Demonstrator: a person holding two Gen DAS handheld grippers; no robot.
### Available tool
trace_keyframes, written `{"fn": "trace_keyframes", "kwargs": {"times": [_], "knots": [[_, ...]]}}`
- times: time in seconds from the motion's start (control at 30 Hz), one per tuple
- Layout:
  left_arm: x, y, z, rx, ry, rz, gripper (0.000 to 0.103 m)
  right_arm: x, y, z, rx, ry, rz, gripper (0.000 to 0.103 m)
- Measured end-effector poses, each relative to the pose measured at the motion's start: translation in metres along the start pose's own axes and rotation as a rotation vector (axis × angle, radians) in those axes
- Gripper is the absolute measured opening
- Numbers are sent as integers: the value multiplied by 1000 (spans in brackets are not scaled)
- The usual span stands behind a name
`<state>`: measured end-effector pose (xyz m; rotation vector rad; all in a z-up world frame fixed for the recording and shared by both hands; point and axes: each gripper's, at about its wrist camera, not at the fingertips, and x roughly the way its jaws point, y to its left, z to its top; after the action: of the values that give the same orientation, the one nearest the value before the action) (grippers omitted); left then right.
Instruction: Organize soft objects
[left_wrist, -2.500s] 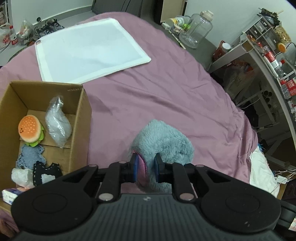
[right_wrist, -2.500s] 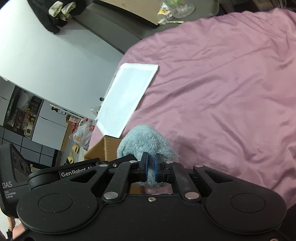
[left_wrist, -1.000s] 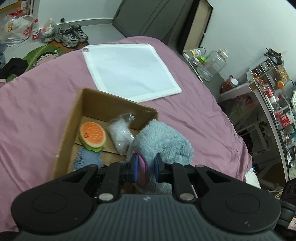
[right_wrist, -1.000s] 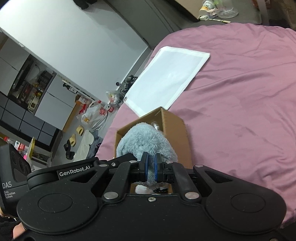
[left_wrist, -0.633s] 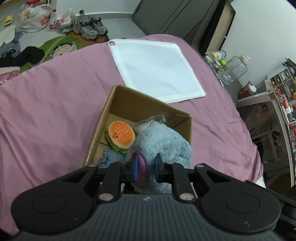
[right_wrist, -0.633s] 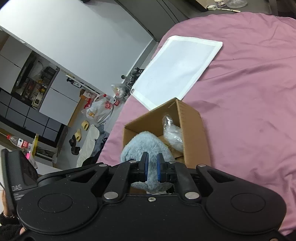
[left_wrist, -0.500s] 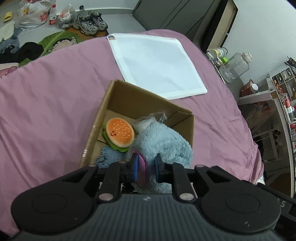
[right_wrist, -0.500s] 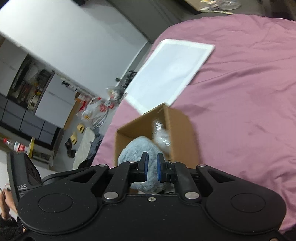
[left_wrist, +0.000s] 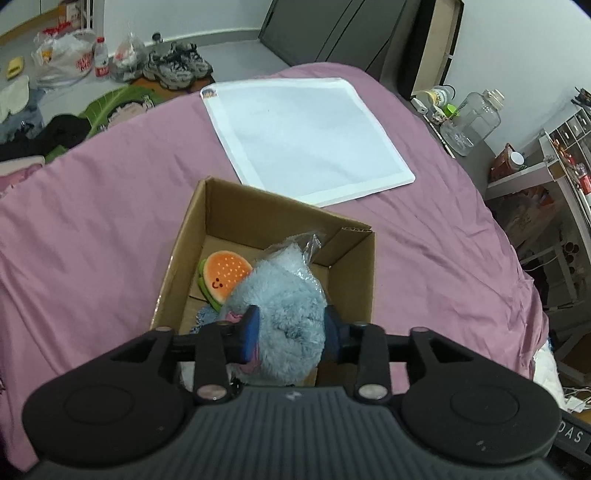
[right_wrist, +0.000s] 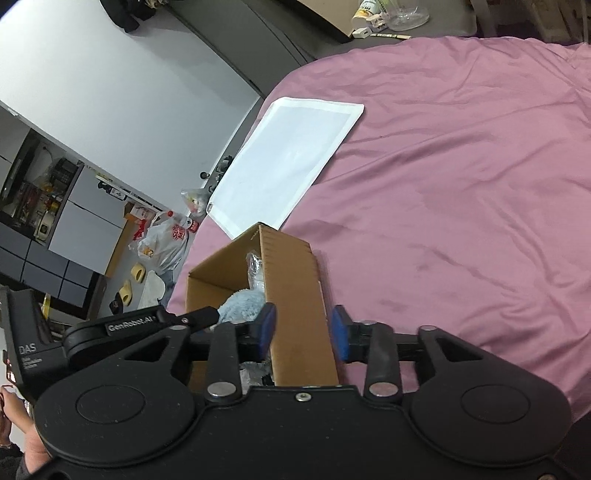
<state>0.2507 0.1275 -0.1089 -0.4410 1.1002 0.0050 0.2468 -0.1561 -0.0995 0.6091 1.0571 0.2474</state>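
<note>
The fluffy blue toy sits in the cardboard box on the bed, beside the burger toy. Both the left gripper and right gripper have fingers spread wide, holding nothing. No other soft things show outside the box, so the job looks almost done.
</note>
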Motion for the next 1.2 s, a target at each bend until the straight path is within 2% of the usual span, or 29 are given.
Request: {"fn": "trace_keyframes", "kwargs": {"times": [0.13, 0.2, 0.33, 0.5, 0.6, 0.67, 1.0, 1.2], "knots": [[-12, -10, -3, 27, -32, 4, 57, -8, 1, 0, -17, -22, -8, 52], [-17, -16, -6, 45, -37, 6, 62, -14, 0, 0, -24, -43, -18, 60], [-29, -25, -12, 71, -46, 17, 72, -26, -2, -1, -24, -73, -23, 70], [-46, -40, -23, 126, -69, 12, 77, -48, 1, -3, -60, -122, -48, 93], [-55, -47, -31, 158, -83, 2, 78, -61, 0, -5, -71, -151, -62, 100], [-60, -51, -37, 175, -90, 3, 79, -70, -2, -9, -75, -172, -77, 103], [-86, -56, -67, 235, -131, -4, 79, -108, -9, -31, -92, -249, -119, 103], [-103, -52, -82, 259, -169, 28, 79, -127, -8, -44, -117, -281, -142, 103]]}}
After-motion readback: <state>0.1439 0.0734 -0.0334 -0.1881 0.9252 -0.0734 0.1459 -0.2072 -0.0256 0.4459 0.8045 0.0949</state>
